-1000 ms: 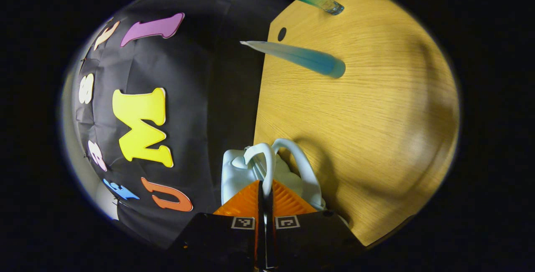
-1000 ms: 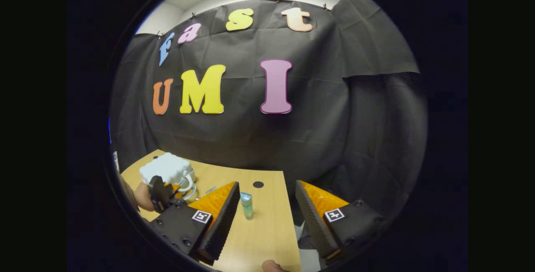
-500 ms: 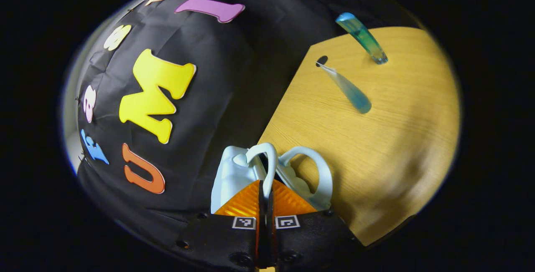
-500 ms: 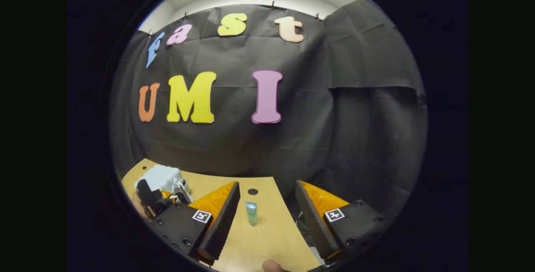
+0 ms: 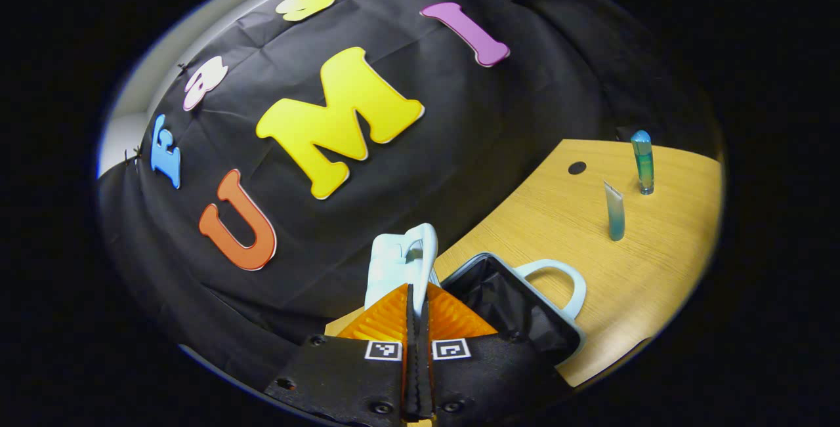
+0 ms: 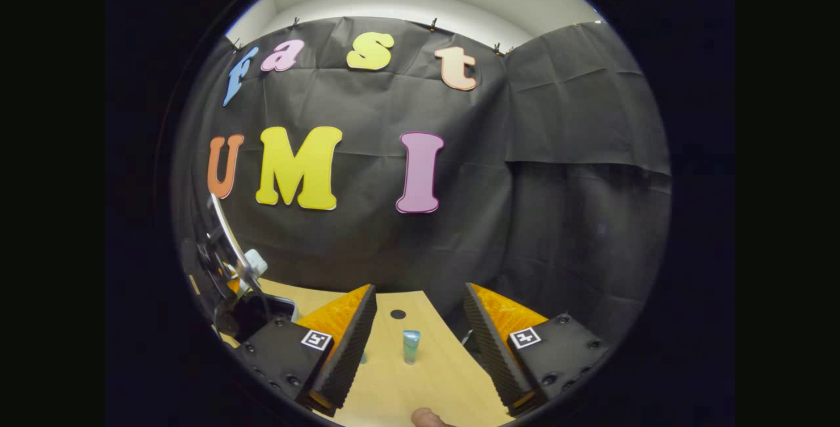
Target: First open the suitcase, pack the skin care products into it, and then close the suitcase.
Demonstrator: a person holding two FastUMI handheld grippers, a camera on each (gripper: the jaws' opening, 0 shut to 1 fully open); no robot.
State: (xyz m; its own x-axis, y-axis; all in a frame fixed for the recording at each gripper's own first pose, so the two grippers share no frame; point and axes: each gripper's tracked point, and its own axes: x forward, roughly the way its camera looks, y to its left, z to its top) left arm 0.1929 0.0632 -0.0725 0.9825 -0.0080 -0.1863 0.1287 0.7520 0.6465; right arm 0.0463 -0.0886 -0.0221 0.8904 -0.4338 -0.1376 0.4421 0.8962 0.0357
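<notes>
Left gripper (image 5: 416,296): clenched on the pale handle (image 5: 420,253) of the suitcase lid (image 5: 394,266), both fingers pressed flat against it; the lid is raised to about upright.
Suitcase base (image 5: 518,309): lies open on the wooden table (image 5: 558,230) just right of the left gripper, dark lining showing, its own handle (image 5: 558,279) pointing toward the tubes.
Right gripper (image 6: 420,335): released, jaws spread wide, hovering low over the table; nothing between the fingers.
Tube near right gripper (image 6: 411,346): stands upright on the table just ahead of the spread fingers.
Skin care products: 2 stand upright well beyond the suitcase in the left gripper view, a pale blue tube (image 5: 615,210) nearer and a teal bottle (image 5: 644,161) just behind it, close together.
Step in hand: opening the suitcase, seemingly near its end.
Doing it well: swing the lid in an arc about its hinge rather than pulling straight up, so the light base does not lift or slide; carry it past upright until it rests on its own before letting go.
Risk: a lid freed too early may fall shut.
</notes>
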